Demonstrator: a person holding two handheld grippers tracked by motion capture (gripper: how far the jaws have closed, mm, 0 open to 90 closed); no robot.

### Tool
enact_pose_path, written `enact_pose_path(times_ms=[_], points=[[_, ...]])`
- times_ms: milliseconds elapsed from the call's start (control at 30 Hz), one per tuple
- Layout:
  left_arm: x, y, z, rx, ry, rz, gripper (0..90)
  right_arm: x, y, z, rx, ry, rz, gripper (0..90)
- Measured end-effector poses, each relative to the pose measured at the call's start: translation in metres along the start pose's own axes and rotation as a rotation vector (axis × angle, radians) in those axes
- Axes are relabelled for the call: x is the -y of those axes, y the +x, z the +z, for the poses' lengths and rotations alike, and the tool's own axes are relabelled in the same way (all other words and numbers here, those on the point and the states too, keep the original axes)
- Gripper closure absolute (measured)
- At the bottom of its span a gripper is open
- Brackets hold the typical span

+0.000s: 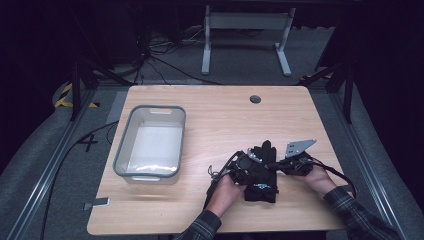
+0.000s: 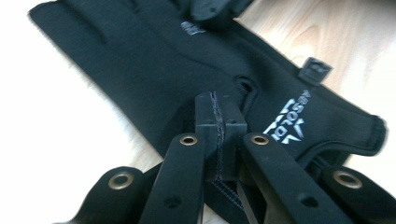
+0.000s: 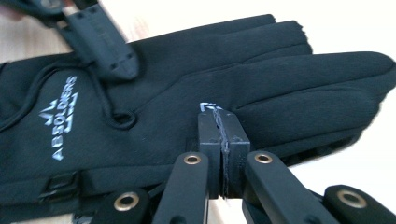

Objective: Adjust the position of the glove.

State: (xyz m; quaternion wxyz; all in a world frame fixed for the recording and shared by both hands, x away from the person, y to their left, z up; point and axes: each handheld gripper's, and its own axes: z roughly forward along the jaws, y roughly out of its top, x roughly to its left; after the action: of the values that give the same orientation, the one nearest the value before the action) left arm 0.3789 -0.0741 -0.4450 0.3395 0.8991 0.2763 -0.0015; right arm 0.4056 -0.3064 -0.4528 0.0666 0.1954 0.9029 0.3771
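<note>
A black glove (image 1: 261, 181) with a white logo (image 2: 287, 122) lies flat on the wooden table (image 1: 225, 115), near its front edge. My left gripper (image 2: 219, 116) is shut, its tips over the glove's palm near the cuff. My right gripper (image 3: 219, 128) is shut too, and its tips sit on the glove at the base of the fingers. In the high view the left gripper (image 1: 246, 166) comes in from the left and the right gripper (image 1: 274, 164) from the right. I cannot tell whether either one pinches fabric.
A clear plastic bin (image 1: 120, 150) with a grey rim stands on the left half of the table. A round cable hole (image 1: 255, 99) sits near the far edge. Cables and a white table frame (image 1: 245, 30) are on the floor beyond.
</note>
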Motion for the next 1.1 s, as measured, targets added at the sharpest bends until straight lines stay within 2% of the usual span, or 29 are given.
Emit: enact_pose_path(times_ms=[167, 333, 467, 700, 833, 967, 1067, 1100], points=[[0.001, 0.006, -0.003, -0.023, 0.002, -0.007, 89.6, 0.002, 0.009, -0.001, -0.026, 0.009, -0.014, 89.7], [0.002, 0.017, -0.006, -0.047, -0.002, -0.032, 89.6, 0.001, 0.022, 0.001, -0.059, 0.011, -0.04, 89.7], [0.001, 0.022, -0.006, -0.051, -0.004, -0.037, 89.6, 0.0, 0.029, 0.005, -0.101, -0.003, -0.032, 89.8], [0.001, 0.027, -0.007, -0.05, -0.021, -0.05, 89.5, -0.006, 0.039, 0.01, -0.112, 0.003, -0.067, 89.7], [0.001, 0.028, -0.012, -0.035, -0.035, -0.062, 87.1, -0.005, 0.038, 0.003, -0.087, -0.007, -0.072, 86.3], [-0.002, 0.027, -0.018, -0.037, -0.045, -0.035, 78.1, 0.001, 0.035, -0.012, -0.054, -0.037, -0.055, 78.4], [-0.005, 0.026, -0.021, -0.035, -0.052, -0.013, 69.1, 0.009, 0.03, -0.026, -0.012, -0.062, -0.026, 71.0], [-0.005, 0.027, -0.022, -0.022, -0.063, -0.011, 65.6, 0.012, 0.028, -0.031, 0.002, -0.068, -0.017, 67.9]])
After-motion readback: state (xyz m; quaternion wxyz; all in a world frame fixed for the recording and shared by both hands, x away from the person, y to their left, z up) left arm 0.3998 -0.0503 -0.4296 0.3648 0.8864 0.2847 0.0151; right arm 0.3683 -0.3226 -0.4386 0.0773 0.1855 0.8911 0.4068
